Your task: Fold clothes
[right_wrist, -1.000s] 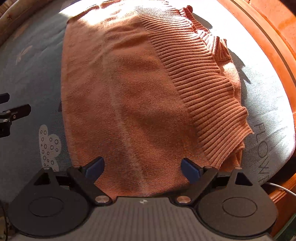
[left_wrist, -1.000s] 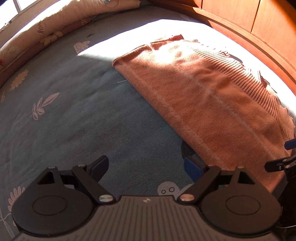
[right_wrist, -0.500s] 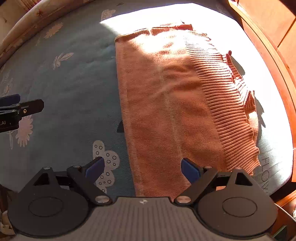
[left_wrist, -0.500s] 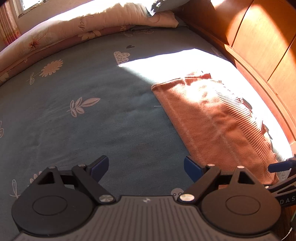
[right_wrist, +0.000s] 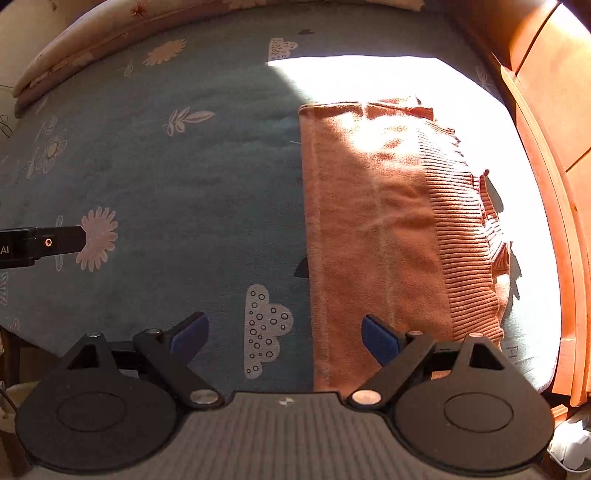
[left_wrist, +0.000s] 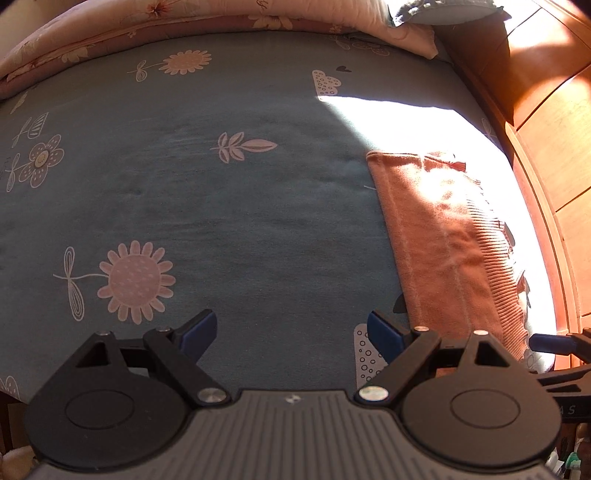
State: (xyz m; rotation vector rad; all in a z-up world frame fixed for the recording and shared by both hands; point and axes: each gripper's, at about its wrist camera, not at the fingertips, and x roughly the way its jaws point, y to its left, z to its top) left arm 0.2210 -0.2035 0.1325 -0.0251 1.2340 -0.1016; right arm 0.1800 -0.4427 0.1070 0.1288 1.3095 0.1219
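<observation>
Grippers, two, nearest the viewer: left gripper (left_wrist: 291,332) and right gripper (right_wrist: 284,332), both with jaws spread wide and nothing between the blue pads; both point steeply down, above the bedding and clear of it.

Bedsheet (left_wrist: 229,206), grey-blue with flower and cloud print, bare under the left gripper.

Sweater (right_wrist: 388,229), orange knit, folded into a long strip on the right of the bed, ribbed hem on its right side; near end lies under the right gripper's right finger, far end in a bright sun patch. Wooden bed frame (right_wrist: 554,206) just beyond its right edge.

Quilt (left_wrist: 229,22), rolled along the far side.

Risks, judged:
- a pinch catching one layer only, so the fold peels open;
- ragged right-hand edges slipping out when lifted;
- glare hiding the far corners, giving a skewed fold.
</observation>
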